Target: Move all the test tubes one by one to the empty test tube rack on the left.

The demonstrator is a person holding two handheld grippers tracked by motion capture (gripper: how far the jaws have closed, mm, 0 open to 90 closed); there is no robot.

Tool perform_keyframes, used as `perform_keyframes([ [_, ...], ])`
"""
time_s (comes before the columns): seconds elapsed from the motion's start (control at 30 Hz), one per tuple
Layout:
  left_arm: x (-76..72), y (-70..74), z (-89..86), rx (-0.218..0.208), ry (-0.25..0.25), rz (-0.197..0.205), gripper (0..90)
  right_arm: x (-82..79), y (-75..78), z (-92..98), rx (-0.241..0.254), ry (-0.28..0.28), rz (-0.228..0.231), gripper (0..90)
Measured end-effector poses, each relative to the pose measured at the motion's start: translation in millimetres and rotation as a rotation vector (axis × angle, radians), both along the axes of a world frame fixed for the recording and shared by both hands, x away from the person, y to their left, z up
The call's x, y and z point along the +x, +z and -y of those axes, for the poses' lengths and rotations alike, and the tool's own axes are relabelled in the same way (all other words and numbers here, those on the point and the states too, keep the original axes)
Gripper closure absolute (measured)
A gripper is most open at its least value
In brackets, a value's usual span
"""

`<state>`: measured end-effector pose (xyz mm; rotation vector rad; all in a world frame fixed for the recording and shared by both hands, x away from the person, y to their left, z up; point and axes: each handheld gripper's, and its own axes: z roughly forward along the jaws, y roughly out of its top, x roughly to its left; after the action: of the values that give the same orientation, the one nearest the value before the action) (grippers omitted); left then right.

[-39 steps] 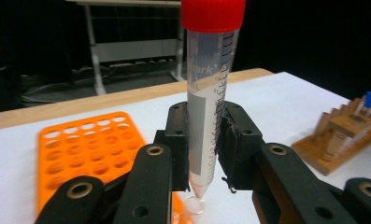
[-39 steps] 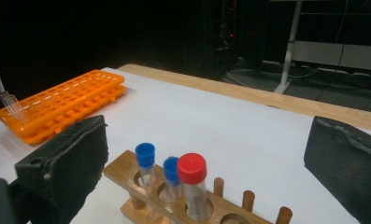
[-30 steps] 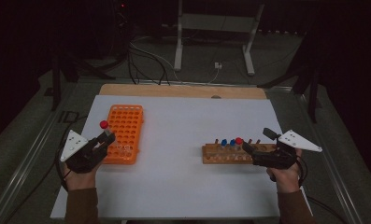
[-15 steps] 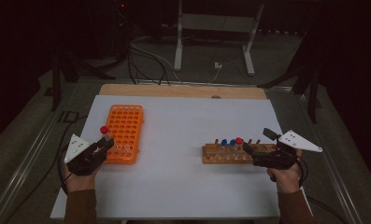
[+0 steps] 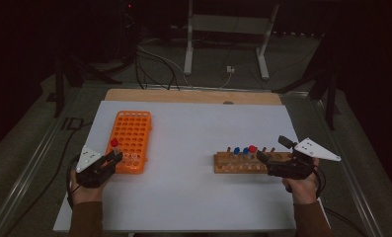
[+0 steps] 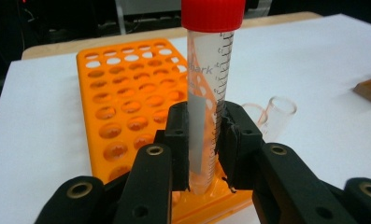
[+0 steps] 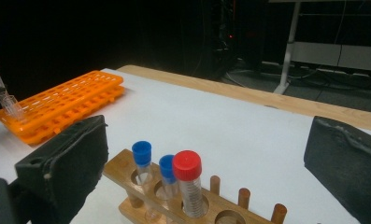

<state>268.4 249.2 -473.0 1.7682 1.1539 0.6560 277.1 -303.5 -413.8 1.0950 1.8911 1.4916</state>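
1. The task's thing is a clear plastic tube with a red screw cap [image 6: 206, 70]: a slim cylinder with black graduation marks printed down its side, a frosted white label patch and part of a grey printed word.
2. The tube stands upright at the near edge of the orange plastic rack [image 6: 127, 102], a flat rectangular grid of round holes. Its lower end is hidden behind the jaws.
3. The left gripper [image 6: 205, 140] has its two black matte jaws closed on the tube's lower half, one pad on each side; the red cap rises well above them.
4. Two uncapped clear tubes [image 6: 272, 112] sit just beside the held tube, at the rack's corner.
5. The right gripper [image 7: 206, 163] stands wide open and empty, its jaws either side of the wooden peg rack [image 7: 174, 196], which holds two blue-capped tubes [image 7: 142, 156] and one red-capped tube [image 7: 188, 175].
6. Everything rests on a smooth white tabletop [image 5: 193, 128].
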Motion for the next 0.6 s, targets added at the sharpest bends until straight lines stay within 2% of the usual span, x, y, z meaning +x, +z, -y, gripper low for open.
perform_keyframes([
  [0.33,1.3,-8.4,4.7,0.073,-0.009,-0.064,75.3,-0.2,-0.8,-0.3,-0.002,0.003,-0.003,0.1],
  [0.6,3.3,-12.2,6.4,0.104,-0.013,-0.099,75.4,0.1,-1.6,-0.4,-0.005,0.005,-0.005,0.1],
])
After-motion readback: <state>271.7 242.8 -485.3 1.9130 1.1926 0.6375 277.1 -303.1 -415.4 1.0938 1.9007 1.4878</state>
